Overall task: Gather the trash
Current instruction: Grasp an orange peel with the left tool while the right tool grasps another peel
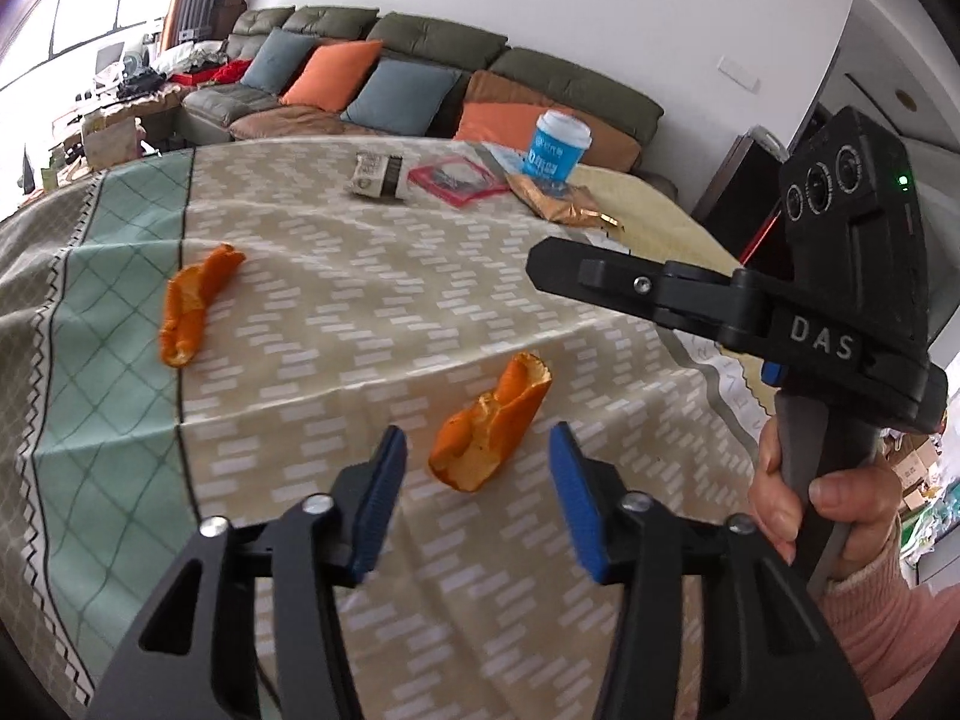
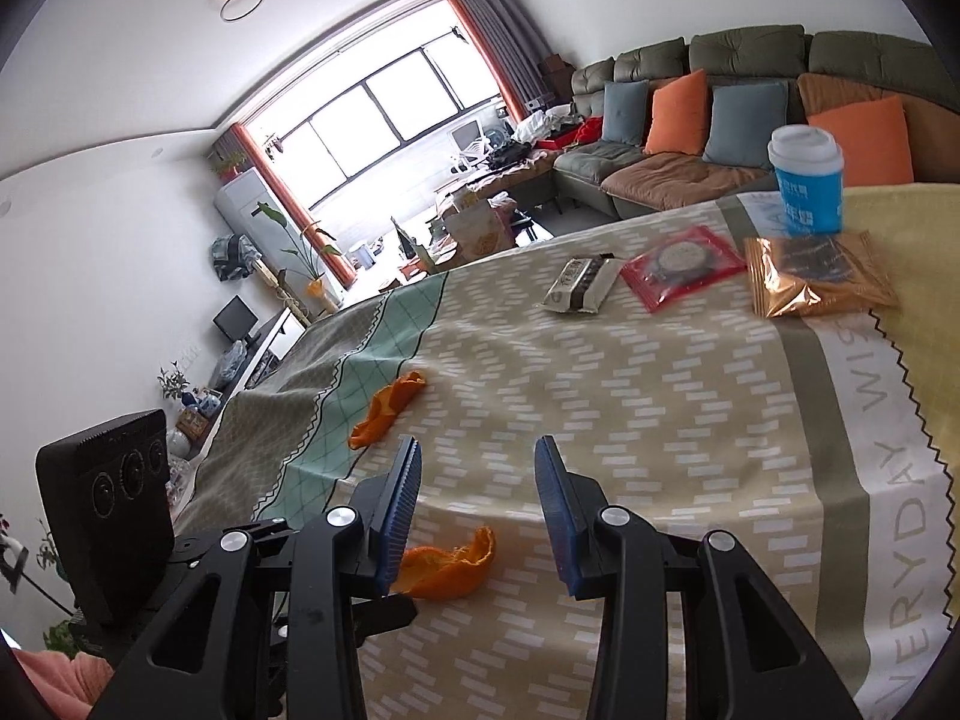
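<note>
- Your table, under a patterned tablecloth [image 1: 372,312], fills both views; its left edge drops off beyond the green band, and the middle of the cloth lies bare between the peels and the far litter.
- Only the right wrist view shows the window, the ceiling lamp and the yellow cloth [image 2: 918,276] overlapping the table's right side; only the left wrist view shows your hand [image 1: 828,504] gripping the right gripper's handle, with that gripper [image 1: 576,276] reaching in above the cloth.
- Far end: a blue paper cup [image 1: 555,144] stands upright behind a gold snack bag [image 1: 564,201], with a red packet [image 1: 453,180] and a dark-and-white wrapper [image 1: 378,177] beside them.
- The near orange peel [image 1: 489,432] lies just ahead of your left gripper [image 1: 477,462], between its parted pads, untouched.
- The far orange peel [image 1: 195,303] rests by the green band.
- Your right gripper [image 2: 477,510] is parted and holds nothing.
</note>
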{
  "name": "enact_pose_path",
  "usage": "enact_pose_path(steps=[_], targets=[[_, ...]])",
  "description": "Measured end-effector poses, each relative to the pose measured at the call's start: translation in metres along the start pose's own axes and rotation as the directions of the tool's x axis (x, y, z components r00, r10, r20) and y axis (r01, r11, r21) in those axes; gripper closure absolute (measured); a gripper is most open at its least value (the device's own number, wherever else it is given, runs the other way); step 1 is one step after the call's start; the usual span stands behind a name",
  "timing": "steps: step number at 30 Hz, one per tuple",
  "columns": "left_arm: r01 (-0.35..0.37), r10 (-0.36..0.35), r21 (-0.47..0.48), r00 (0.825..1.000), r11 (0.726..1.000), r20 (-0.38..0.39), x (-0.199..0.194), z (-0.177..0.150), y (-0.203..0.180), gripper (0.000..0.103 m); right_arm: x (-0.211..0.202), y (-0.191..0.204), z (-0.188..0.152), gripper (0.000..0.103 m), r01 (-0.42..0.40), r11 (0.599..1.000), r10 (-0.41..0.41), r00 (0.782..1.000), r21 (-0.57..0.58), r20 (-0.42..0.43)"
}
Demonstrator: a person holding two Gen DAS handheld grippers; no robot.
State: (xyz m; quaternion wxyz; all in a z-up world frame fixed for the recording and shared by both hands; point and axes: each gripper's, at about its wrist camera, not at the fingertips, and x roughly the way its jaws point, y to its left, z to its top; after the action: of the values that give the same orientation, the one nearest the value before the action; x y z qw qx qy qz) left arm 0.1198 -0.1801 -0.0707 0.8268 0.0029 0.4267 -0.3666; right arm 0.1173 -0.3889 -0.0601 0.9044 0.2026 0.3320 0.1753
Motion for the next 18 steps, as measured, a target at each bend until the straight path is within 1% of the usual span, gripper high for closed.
enact_pose_path(steps=[2, 4, 5, 7, 9, 15, 18], targets=[[-0.003, 0.002, -0.012, 1.000, 1.000, -0.027, 0.007, 0.000, 0.002, 0.068, 0.002, 0.000, 0.000, 0.063, -0.004, 1.000, 0.004, 1.000, 0.001, -0.003], [-0.011, 0.010, -0.019, 0.999, 1.000, -0.031, 0.008, 0.000, 0.004, 0.075, 0.003, -0.001, 0.000, 0.063, -0.007, 1.000, 0.007, 1.000, -0.001, -0.004], [-0.004, 0.004, -0.022, 1.000, 1.000, -0.030, 0.008, 0.000, 0.004, 0.081, 0.003, -0.002, 0.000, 0.063, -0.008, 1.000, 0.008, 1.000, 0.001, -0.005], [-0.002, 0.002, -0.032, 1.000, 0.999, -0.024, 0.006, -0.002, 0.007, 0.085, 0.003, -0.001, 0.000, 0.063, -0.013, 1.000, 0.013, 1.000, 0.004, -0.007], [0.004, -0.005, -0.036, 1.000, 0.999, -0.017, 0.002, -0.002, 0.008, 0.088, 0.004, 0.003, 0.001, 0.063, -0.016, 1.000, 0.016, 1.000, 0.000, -0.010], [0.004, -0.002, -0.056, 0.999, 0.998, 0.032, -0.023, -0.009, 0.016, 0.089, 0.015, 0.017, 0.005, 0.063, -0.045, 0.999, 0.045, 0.999, -0.022, -0.028], [-0.017, 0.021, -0.073, 0.998, 0.997, 0.067, -0.042, -0.015, 0.025, 0.089, 0.027, 0.031, 0.007, 0.063, -0.073, 0.996, 0.070, 0.996, -0.043, -0.049]])
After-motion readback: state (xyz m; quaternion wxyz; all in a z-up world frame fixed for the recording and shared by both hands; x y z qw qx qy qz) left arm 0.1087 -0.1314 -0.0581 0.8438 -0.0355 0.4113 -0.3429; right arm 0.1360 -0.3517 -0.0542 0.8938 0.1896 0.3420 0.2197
